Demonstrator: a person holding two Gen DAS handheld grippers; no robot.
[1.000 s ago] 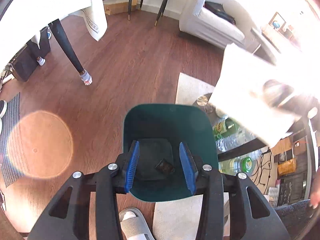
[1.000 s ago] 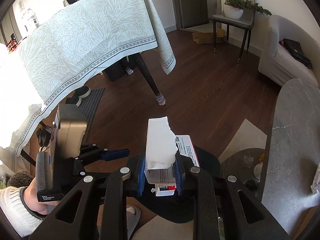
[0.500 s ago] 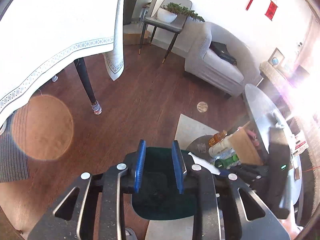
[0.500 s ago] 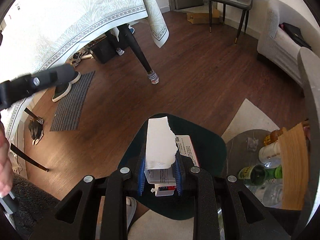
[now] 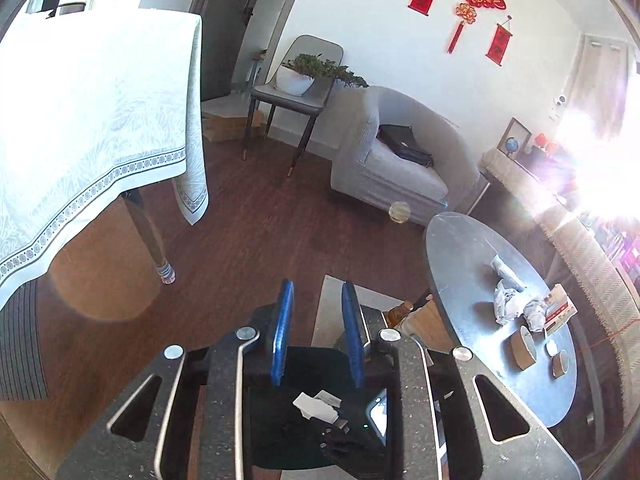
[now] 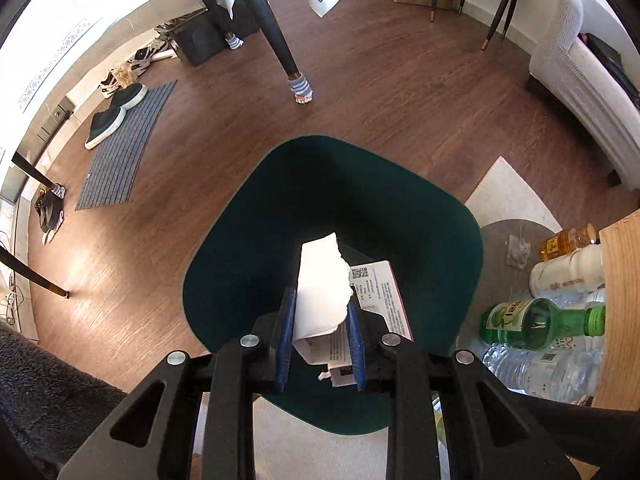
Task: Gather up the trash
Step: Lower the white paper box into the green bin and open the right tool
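Left wrist view: the left gripper (image 5: 316, 320) stands narrowly parted with nothing between its blue pads, above the dark green bin (image 5: 296, 400). Crumpled paper (image 5: 506, 304) lies on the grey round surface (image 5: 460, 248) at right.

Right wrist view: the right gripper (image 6: 320, 320) clamps a torn white carton (image 6: 322, 284) over the bin's (image 6: 248, 248) mouth.

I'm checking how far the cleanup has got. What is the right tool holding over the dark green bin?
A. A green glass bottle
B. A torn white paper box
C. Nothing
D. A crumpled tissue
B: the right tool is clamped on a torn white paper box with printed text, right above the dark green bin.
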